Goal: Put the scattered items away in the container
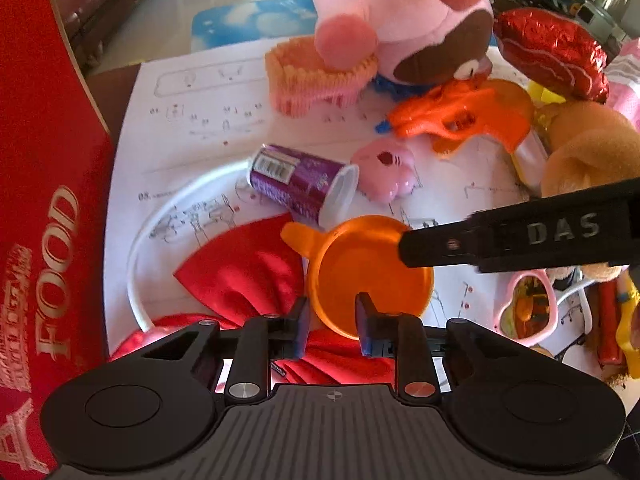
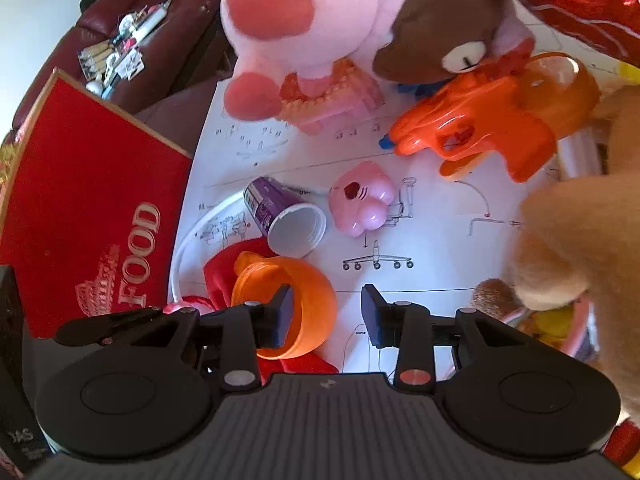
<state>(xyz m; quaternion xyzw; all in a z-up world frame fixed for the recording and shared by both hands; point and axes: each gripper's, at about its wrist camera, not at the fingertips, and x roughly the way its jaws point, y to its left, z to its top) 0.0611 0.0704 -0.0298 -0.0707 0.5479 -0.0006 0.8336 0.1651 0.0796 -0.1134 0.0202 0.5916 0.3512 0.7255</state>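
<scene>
Cup (image 1: 360, 264) first: the orange one sits on the paper (image 1: 192, 120), partly on a red bow (image 1: 244, 272), mouth tipped towards my left camera, just below a purple can (image 1: 300, 184) lying on its side. My left gripper (image 1: 332, 324) straddles the cup's near rim, one finger outside the wall and the other inside the mouth. The jaws are narrow, and I cannot tell whether the pads actually pinch the wall. This view alone also shows one finger (image 1: 440, 244) of the other gripper reaching in from the right, its tip at the cup's far rim. It also catches pink heart glasses (image 1: 524, 308) lower right and the white hoop (image 1: 136, 272) curving round the bow. From the right camera, my right gripper (image 2: 326, 316) has its jaws apart, clamped on nothing. Its left finger overlaps the cup's mouth, and its right finger hangs over bare paper. Only this view looks into the can's open white end, and a tan plush (image 2: 568, 240) fills its right side. Both views show the red box (image 1: 52, 200) marked FOOD standing at the left, close beside the bow. Further back are a pink toy (image 1: 386, 176), an orange water gun (image 1: 460, 116) and a pink plush (image 1: 400, 20).
</scene>
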